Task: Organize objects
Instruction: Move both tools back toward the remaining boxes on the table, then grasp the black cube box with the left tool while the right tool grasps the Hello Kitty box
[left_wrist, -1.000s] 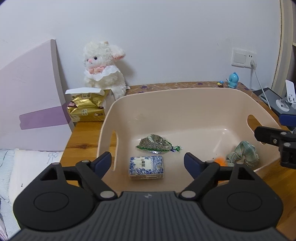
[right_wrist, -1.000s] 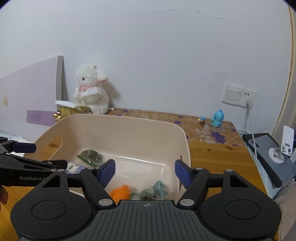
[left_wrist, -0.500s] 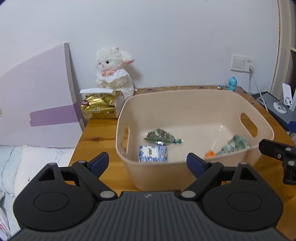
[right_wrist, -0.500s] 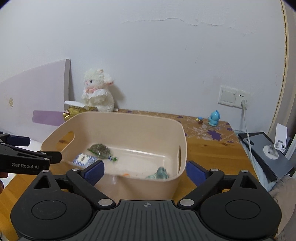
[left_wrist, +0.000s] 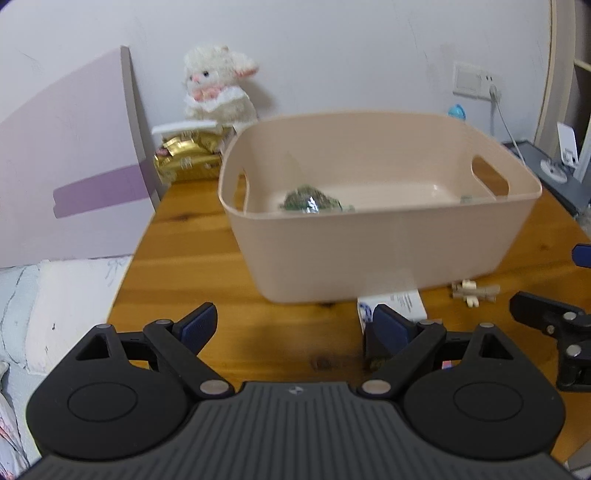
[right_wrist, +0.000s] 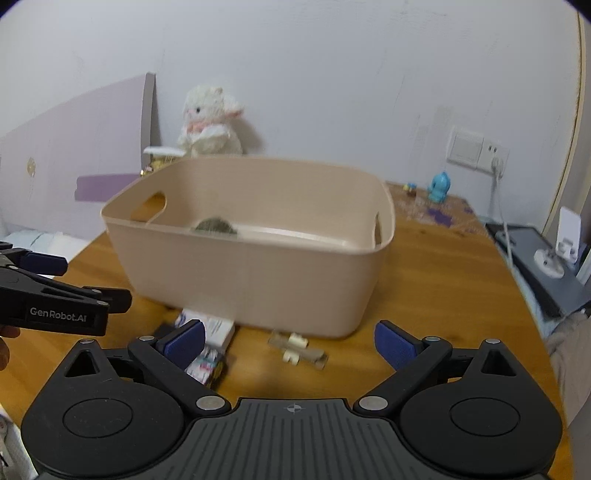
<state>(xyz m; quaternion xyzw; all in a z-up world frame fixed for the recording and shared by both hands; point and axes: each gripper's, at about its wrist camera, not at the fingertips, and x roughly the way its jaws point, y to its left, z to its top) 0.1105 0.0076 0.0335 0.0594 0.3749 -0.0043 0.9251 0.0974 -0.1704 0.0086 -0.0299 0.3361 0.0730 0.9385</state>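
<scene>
A beige plastic bin (left_wrist: 388, 254) (right_wrist: 258, 273) stands on the wooden table, and a green foil packet (left_wrist: 308, 199) (right_wrist: 216, 226) shows over its rim. In front of the bin lie a white card or box (left_wrist: 399, 301) (right_wrist: 214, 326), a small wooden block puzzle (left_wrist: 474, 291) (right_wrist: 297, 349) and a colourful little packet (right_wrist: 207, 363). My left gripper (left_wrist: 291, 326) is open near the table's front, empty. My right gripper (right_wrist: 290, 341) is open too, above the wooden puzzle, holding nothing.
A white plush lamb (left_wrist: 218, 86) (right_wrist: 210, 122) and a gold tissue pack (left_wrist: 188, 157) sit at the back left by a lilac board (left_wrist: 70, 162). A blue figurine (right_wrist: 437, 186), wall socket and cable (right_wrist: 496, 184) are right. A dark device (right_wrist: 546, 258) lies beyond the table's right edge.
Both grippers have drawn back and lowered away from the bin. The bin's inside is mostly hidden by its near wall, and the loose items in front of it have come into view.
</scene>
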